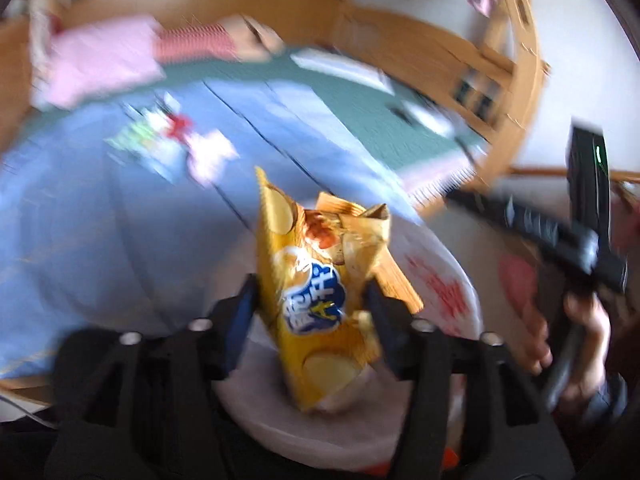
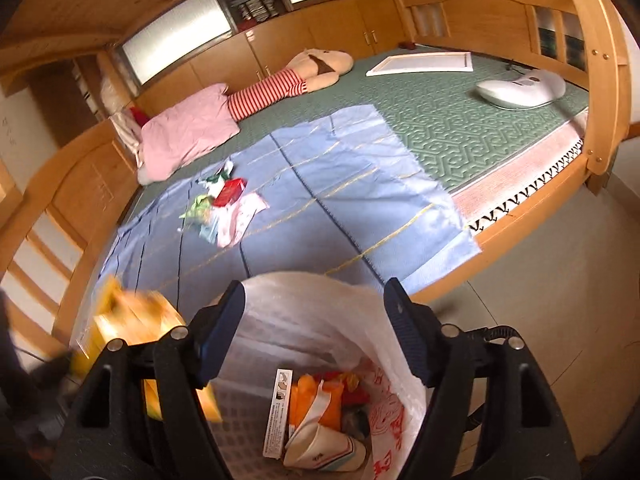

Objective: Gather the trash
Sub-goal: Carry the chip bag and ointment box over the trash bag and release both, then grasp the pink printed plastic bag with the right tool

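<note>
Left wrist view: left gripper (image 1: 312, 300) jaws spread, chip bag (image 1: 316, 288) loose between them above bin bag (image 1: 452, 280). Right gripper (image 2: 316, 328) wide, empty. Risk: chip bag misses rim.

Black tool (image 2: 316, 332), blue pads (image 2: 218, 336), silver screws (image 2: 178, 333)

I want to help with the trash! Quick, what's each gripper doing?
Left gripper: open, chip bag loose between its fingers.
Right gripper: open, holding nothing, above the white trash bag.
</note>
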`<state>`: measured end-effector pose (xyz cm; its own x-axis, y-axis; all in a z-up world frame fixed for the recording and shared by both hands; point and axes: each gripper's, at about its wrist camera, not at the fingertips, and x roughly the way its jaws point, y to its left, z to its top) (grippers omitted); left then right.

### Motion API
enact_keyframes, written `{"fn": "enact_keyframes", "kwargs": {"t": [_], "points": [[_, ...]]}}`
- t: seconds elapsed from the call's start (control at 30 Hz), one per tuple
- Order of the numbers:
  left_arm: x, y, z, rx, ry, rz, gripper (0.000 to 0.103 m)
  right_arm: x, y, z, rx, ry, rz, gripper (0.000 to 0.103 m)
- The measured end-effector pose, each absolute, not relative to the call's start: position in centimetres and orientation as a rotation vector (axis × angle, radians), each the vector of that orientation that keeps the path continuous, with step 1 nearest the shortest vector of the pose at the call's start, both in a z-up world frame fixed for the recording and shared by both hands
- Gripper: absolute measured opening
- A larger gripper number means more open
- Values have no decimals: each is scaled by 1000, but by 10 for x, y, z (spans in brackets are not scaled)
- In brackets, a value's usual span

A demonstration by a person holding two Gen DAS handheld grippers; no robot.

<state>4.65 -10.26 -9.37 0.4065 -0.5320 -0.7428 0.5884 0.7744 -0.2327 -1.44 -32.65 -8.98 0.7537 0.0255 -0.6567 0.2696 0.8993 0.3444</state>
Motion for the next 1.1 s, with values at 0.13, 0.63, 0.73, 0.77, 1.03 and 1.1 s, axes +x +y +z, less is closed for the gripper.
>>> {"fn": "enact_keyframes", "kwargs": {"t": [0.13, 0.63, 0.73, 0.77, 1.03, 1.1], "points": [[55, -101, -105, 105, 928, -644, 88, -8, -325, -89, 449, 716, -137, 76], [228, 126, -102, -105, 813, -11, 93, 219, -235, -115, 308, 1008, 74, 86], [253, 163, -129, -111, 871, 46, 93, 279, -214, -137, 279, 1053, -1, 86], [256, 172, -136, -114, 874, 55, 93, 297, -204, -145, 241, 1063, -24, 86], [257, 225, -172, -297, 990, 160, 93, 357, -158, -200, 62, 1138, -85, 22], [256, 231, -170, -305, 999, 193, 93, 350, -157, -196, 145, 1137, -43, 17]]}}
